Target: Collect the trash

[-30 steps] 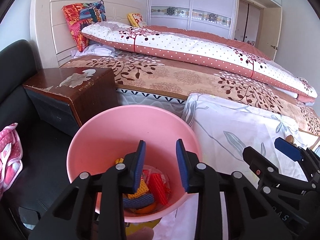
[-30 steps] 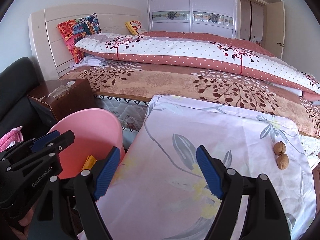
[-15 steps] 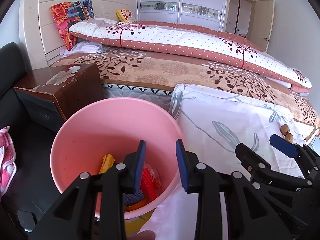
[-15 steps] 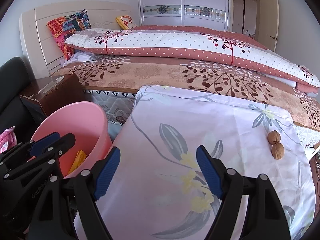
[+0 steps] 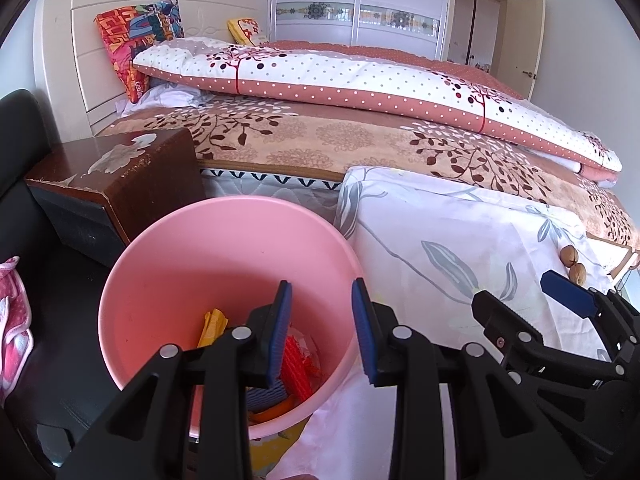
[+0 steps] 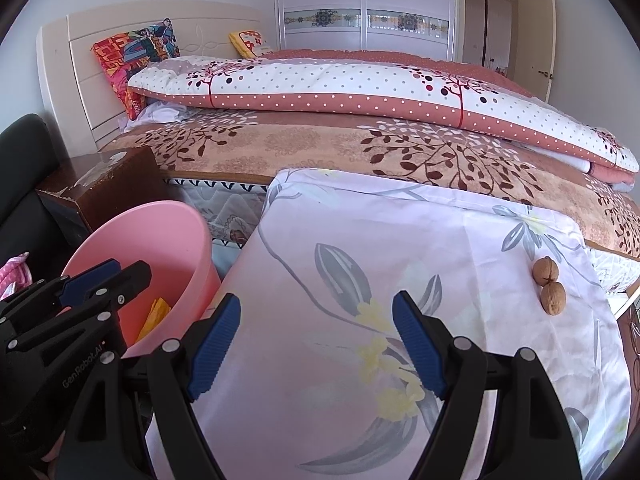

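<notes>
Two walnuts are seen on the floral sheet; both grippers' jaws are held apart, empty, beside the pink bin.

The right gripper is hovering with its jaws standing wide apart and empty over a floral cloth. Ahead and to its right, two walnuts are lying on the cloth, touching each other. To its left, the left gripper is reaching over a pink bin.
</notes>
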`<state>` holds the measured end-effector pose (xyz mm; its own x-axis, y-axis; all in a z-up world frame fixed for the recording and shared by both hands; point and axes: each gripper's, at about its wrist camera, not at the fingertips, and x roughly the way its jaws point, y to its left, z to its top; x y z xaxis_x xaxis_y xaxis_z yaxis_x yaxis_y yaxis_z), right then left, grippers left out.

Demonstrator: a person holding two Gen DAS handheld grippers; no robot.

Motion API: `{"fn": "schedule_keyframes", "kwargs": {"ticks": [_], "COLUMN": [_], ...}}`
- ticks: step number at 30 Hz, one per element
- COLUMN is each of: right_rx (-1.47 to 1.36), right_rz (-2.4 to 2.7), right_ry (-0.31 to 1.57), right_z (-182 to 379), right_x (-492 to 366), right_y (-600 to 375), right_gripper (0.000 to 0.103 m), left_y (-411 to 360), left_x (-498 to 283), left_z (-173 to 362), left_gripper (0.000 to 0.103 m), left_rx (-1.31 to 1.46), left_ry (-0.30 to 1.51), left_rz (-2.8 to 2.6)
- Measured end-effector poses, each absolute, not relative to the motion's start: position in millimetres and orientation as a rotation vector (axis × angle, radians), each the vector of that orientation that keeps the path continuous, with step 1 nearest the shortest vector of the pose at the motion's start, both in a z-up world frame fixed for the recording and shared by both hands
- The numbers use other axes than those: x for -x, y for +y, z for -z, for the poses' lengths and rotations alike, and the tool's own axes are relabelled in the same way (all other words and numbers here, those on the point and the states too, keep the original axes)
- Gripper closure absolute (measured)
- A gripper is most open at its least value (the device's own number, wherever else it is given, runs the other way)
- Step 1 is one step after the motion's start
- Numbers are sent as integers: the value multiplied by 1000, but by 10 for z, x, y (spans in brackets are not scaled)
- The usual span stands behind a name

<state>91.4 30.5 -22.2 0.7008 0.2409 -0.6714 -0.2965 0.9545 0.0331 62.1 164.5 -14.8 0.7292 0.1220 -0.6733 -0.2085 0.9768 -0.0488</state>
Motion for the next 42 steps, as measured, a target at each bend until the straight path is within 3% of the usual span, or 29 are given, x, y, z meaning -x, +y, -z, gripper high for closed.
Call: {"fn": "schedule_keyframes", "kwargs": {"ticks": [42], "right_rx": [38], "right_rz": [-269], "right_ry": [716], "right_z": [106], "right_x": [-863], "right_y": [154], "right_gripper": [26], "left_y": [1579], "left_x": [-633], "left_z": [66], "left_gripper": [72], "left_rx": [128], "left_ry": [725], "left_rz": [-195]}}
